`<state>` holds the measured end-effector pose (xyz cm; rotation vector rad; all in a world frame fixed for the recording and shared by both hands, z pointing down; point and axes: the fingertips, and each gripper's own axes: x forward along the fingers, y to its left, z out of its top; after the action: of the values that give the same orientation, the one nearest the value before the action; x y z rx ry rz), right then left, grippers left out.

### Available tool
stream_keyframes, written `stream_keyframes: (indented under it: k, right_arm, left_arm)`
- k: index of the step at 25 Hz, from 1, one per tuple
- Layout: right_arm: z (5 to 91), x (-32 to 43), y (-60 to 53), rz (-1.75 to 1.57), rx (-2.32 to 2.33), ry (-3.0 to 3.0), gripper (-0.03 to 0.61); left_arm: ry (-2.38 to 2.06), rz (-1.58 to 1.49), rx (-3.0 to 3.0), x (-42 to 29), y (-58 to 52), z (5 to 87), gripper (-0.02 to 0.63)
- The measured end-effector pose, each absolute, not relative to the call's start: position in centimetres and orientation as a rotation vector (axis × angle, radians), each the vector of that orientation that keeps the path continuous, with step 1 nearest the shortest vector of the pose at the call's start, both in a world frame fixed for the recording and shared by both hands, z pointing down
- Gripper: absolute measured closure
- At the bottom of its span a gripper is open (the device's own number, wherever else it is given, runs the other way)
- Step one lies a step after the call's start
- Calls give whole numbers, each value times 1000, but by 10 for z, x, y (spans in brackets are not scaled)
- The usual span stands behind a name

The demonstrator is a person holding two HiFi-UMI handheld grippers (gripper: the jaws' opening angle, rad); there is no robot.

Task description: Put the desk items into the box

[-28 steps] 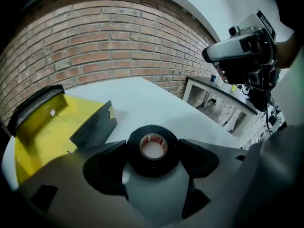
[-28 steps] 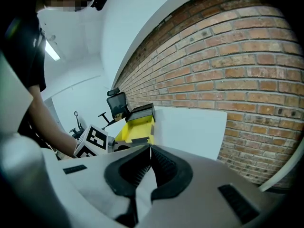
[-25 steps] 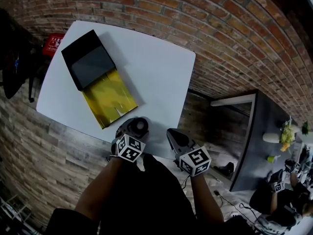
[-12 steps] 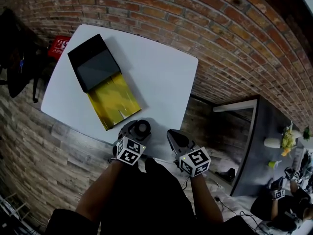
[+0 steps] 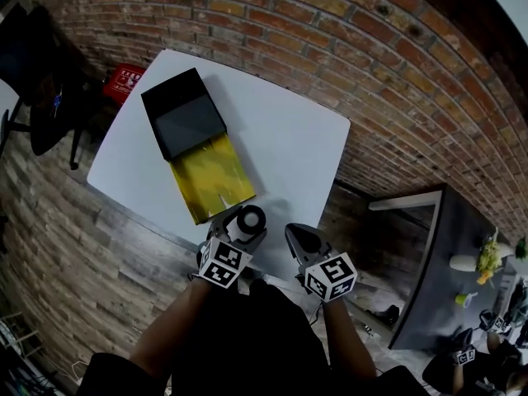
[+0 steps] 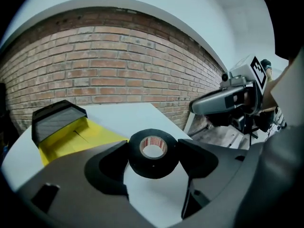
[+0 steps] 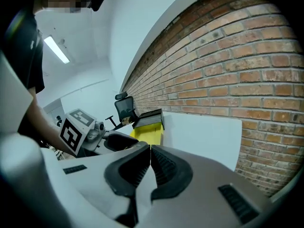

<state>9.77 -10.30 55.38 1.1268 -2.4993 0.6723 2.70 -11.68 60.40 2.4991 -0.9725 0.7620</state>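
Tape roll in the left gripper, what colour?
Black tape roll, red-and-white printed core; clearest in the left gripper view.

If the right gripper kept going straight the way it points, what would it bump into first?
Most likely the open yellow box on the white table. It sits dead ahead of the right gripper, whose jaws are shut and empty. Depth is hard to judge.

We see black tape roll [image 6: 153,153], pale core with red print, clamped between jaws of left gripper [image 6: 152,161], hole facing up, over near edge of white surface [image 5: 280,130]. We note box [image 5: 202,159] lying flat further in, apart from roll: black cover on far half, yellow part exposed toward roll.
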Motion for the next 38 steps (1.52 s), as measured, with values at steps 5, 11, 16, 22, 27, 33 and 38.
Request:
stream_keyframes:
  k: [5,11,16,22,27,33,38]
  right_arm:
    - [547,76,-116,649,1085,-2545,557]
    - [537,40,-133,617,1029,-2604,557]
    - [532,14,-146,601,989,-2627,557]
    - [538,-6,-156,590,978,-2607,557]
    - [546,-23,-162,594,956,-2589,557]
    - [554,-30,-166,622,964,-2555,557]
    - [559,-28,-172,637,995,-2528,557]
  left_arm:
    - [-1048,720,2502,5,-131,582,275]
    - [-1119,722,2480,-30,-148,574,275]
    - [-1174,727,2463,-61,-164,571,275]
    - [-1211,729,2440,-93,-187,574,275]
    - [-1197,752,2439,-107,-204,584,275]
    - [-1136,786,2449,-111,-226,599,275]
    - [-1064,810,2464,-102,-243,613,275]
